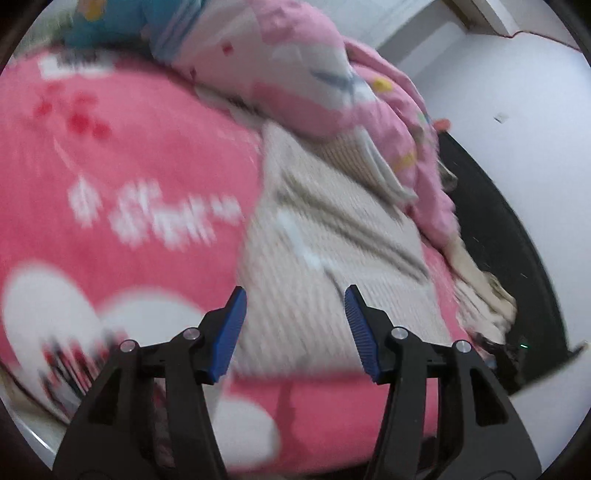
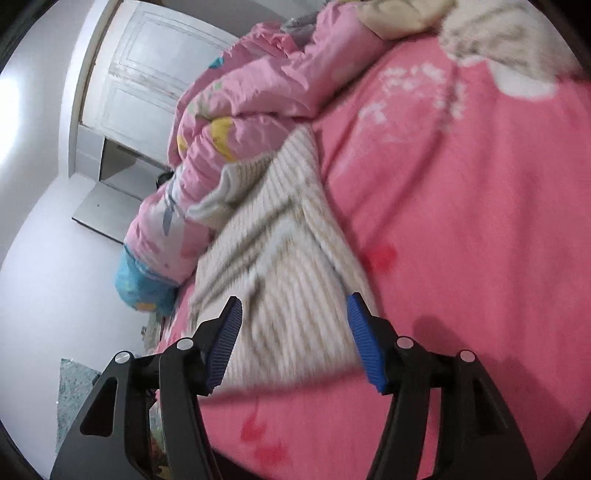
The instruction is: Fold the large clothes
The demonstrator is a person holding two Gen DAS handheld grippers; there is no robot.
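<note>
left gripper [image 1: 293,325]: jaws spread wide, nothing between the blue pads, hanging over the near edge of the garment.
right gripper [image 2: 293,332]: likewise spread apart and empty, also poised over a near edge of the same garment, seen from the other side.
garment: a cream ribbed knit [image 1: 332,236], sweater-like, lying flat on the pink blanket [image 1: 110,166]; in the right wrist view the same knit [image 2: 280,266] runs away from the fingers toward the bedding heap.
where it ends: its far end tucks under or against the pink quilt [image 1: 388,122]; whether it is pinned beneath i cannot tell, since both views are smeared.
long axis: the ribbing and the body of the knit run lengthwise away from each gripper, so the long axis lies roughly along each camera's forward line, not across it.
which way it lies: straight ahead and below both grippers, with a near hem just past the fingertips in each view.
nearer hand: neither clearly; both sit about equally close to their own edge.
judged next move: each gripper would drop onto its near edge and pinch.
risk: catching the blanket along with the knit.
other: blue cushion [image 1: 110,26] at the far side, white door [image 2: 147,74] beyond the bed.
</note>
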